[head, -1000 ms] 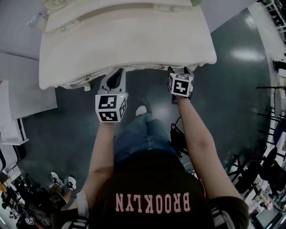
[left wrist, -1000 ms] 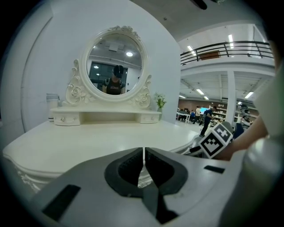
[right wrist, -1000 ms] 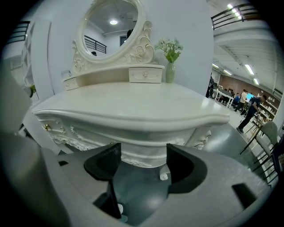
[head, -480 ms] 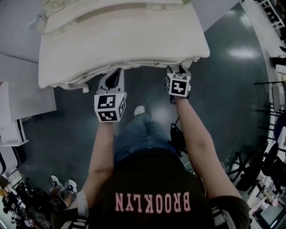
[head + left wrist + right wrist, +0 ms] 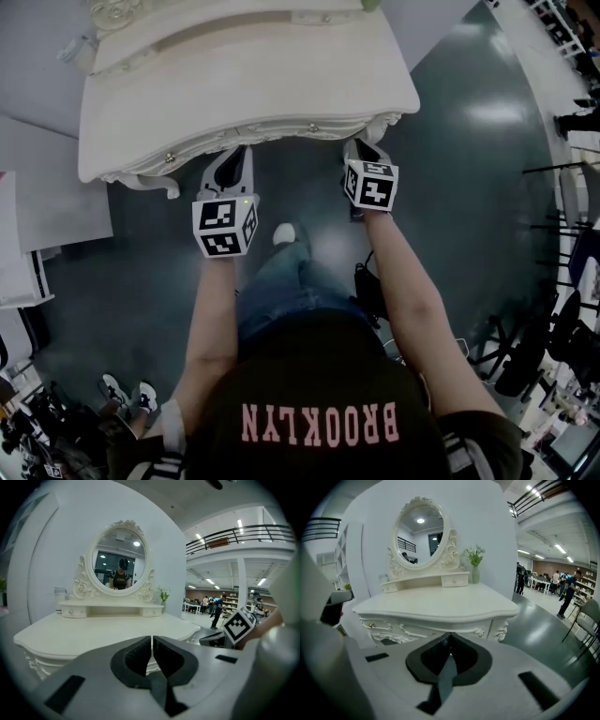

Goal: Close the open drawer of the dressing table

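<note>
The white dressing table (image 5: 244, 84) fills the top of the head view, and its carved front drawer (image 5: 272, 131) with small knobs sits flush under the tabletop edge. My left gripper (image 5: 232, 167) hovers just in front of the table's left front, jaws shut with nothing between them. My right gripper (image 5: 361, 152) hangs by the right front corner, also shut and empty. In the left gripper view the left gripper (image 5: 152, 641) points over the tabletop (image 5: 93, 632). In the right gripper view the right gripper (image 5: 450, 641) faces the drawer front (image 5: 426, 629).
An oval mirror (image 5: 121, 557) stands on a shelf with small drawers (image 5: 454, 580) and a vase of flowers (image 5: 475, 569). The dark floor (image 5: 450, 187) spreads to the right. A white cabinet (image 5: 23, 253) stands left. The person's shoe (image 5: 284, 233) is below the table edge.
The right gripper's jaws went from open to shut. Both grippers rose and drew slightly back from the table front.
</note>
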The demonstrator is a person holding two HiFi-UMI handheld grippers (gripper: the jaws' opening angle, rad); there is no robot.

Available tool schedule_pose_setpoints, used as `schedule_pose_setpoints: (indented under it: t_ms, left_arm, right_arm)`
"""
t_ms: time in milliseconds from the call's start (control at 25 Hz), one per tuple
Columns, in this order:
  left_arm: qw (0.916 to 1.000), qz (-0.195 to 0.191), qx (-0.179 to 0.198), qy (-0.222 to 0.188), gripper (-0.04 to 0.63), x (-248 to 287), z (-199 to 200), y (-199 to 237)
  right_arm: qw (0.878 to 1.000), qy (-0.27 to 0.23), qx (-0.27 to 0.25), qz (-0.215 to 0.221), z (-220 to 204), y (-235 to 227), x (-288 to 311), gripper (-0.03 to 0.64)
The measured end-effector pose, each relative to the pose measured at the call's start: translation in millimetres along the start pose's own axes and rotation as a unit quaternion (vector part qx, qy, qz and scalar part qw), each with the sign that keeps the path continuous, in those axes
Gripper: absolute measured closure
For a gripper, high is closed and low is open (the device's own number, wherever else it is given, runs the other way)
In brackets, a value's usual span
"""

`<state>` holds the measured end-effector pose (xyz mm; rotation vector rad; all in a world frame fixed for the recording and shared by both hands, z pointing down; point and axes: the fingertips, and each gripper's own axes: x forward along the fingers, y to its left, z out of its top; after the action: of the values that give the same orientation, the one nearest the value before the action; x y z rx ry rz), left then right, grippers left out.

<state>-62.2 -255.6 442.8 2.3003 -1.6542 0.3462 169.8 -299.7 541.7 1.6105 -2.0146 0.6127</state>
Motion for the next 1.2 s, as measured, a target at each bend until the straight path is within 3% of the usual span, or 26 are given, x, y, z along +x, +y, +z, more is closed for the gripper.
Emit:
schedule_pose_setpoints:
  t_ms: [720, 1200]
  left_arm:
    - [0.9997, 0.004, 0.013, -0.022, 0.584, -37.8, 22.9, -17.7]
    - [0.9995, -0.004, 0.017, -0.026, 0.588, -44.1, 40.8, -23.6]
  right_arm:
    - [0.996, -0.049, -0.01, 0.074, 24.2, 24.0, -67.1, 0.618]
    - [0.992, -0.083, -0.049, 0.079, 52.6, 35.0, -107.1, 0.62]
